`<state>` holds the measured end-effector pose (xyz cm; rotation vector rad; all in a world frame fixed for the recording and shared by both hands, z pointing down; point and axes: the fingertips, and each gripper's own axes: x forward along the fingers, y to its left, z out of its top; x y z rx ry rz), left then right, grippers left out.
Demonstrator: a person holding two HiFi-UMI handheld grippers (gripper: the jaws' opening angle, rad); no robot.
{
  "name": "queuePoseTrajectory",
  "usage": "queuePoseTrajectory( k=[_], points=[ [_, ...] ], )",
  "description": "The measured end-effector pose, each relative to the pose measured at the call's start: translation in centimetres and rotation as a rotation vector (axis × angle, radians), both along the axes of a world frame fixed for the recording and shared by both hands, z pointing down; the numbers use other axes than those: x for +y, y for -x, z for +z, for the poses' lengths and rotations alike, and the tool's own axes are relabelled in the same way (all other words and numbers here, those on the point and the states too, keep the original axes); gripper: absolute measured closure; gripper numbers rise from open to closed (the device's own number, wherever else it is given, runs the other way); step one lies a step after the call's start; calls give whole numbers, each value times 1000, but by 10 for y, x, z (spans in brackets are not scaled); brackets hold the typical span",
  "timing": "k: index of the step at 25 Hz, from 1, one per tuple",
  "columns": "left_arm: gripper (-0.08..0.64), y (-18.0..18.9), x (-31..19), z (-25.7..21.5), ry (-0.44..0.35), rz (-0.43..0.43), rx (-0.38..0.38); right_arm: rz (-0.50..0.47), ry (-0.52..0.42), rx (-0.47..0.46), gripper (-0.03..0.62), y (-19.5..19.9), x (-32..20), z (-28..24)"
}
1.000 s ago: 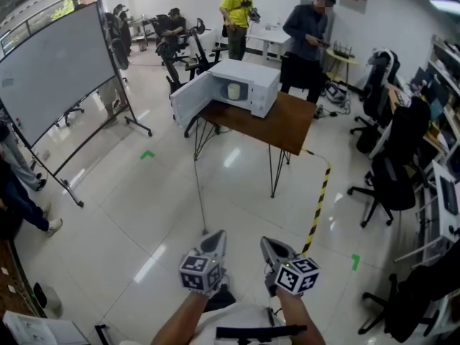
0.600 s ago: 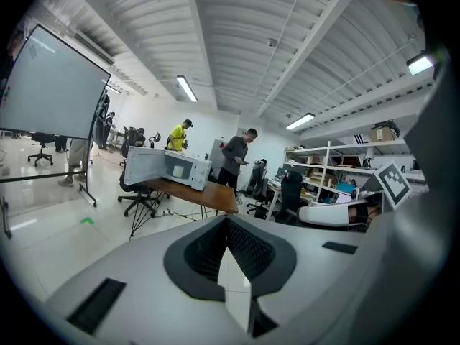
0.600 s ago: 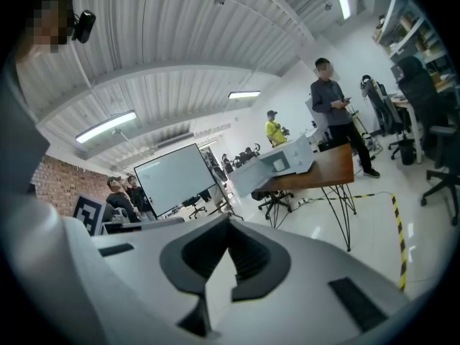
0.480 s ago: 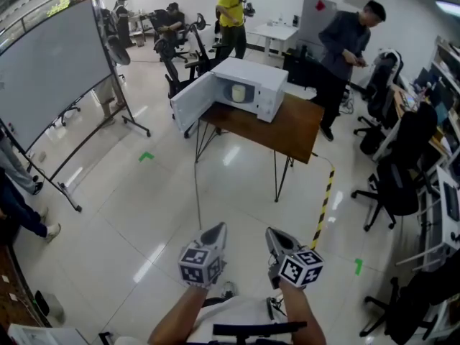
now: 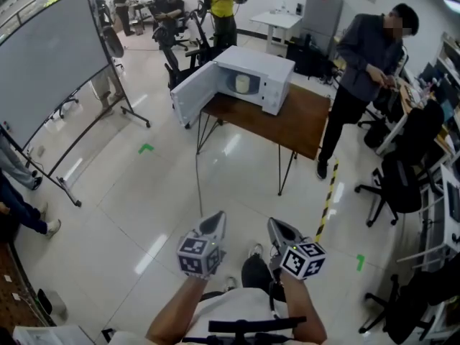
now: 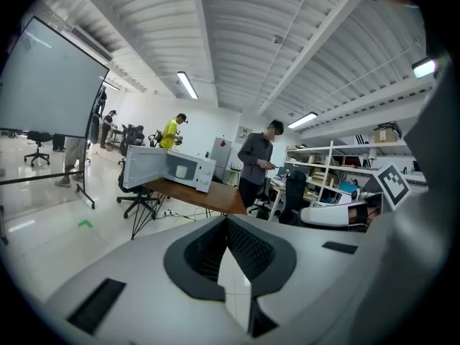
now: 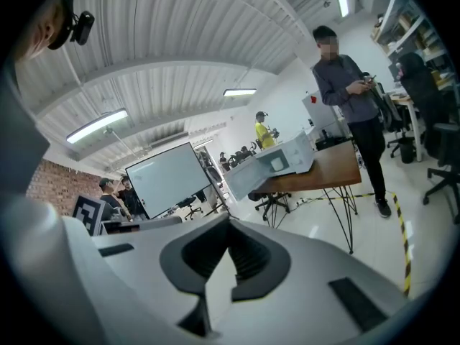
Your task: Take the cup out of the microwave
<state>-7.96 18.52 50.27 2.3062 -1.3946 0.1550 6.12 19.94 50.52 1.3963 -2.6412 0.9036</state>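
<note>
**Head view:** White microwave (image 5: 260,74) sits on the far end of a brown table (image 5: 291,124), with its door (image 5: 192,98) swung wide to the left. Inside the cavity is one pale cup (image 5: 243,83), upright; nothing else can be made out in there. Left gripper (image 5: 215,220) and right gripper (image 5: 275,226) are held low and side by side, both w/ jaws pressed together and empty, well apart from the table.

Vs. a sec ago, the microwave looks nearer and larger in frame. The person in grey (image 5: 361,60) has gone from behind the table to its right end. The cup hasn't shifted. Bare glossy floor (image 5: 144,214) runs from the grippers to the table's near edge. The whiteboard (image 5: 47,67) bounds the left. Striped floor tape (image 5: 325,201) and office chairs (image 5: 397,182) crowd the right.

**Left gripper view:** Jaw tips meet, w/ nothing between them. The open microwave and cup are ahead and slightly left, across clear floor.

**Right gripper view:** Tips are closed here too, and empty. The microwave is ahead at the table's left end, cup visible inside. The person in grey stands at the table's right corner.
</note>
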Motion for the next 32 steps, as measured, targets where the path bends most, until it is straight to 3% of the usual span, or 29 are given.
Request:
queuePoseTrajectory(
  k=[15,32],
  points=[
    [560,0,-114,8,15,-27,4,-81,8,-23,580,22,-123,7],
    [560,-28,-289,-7,-9,-27,-38,-84,-20,-69,580,-3,-307,-4]
  ],
)
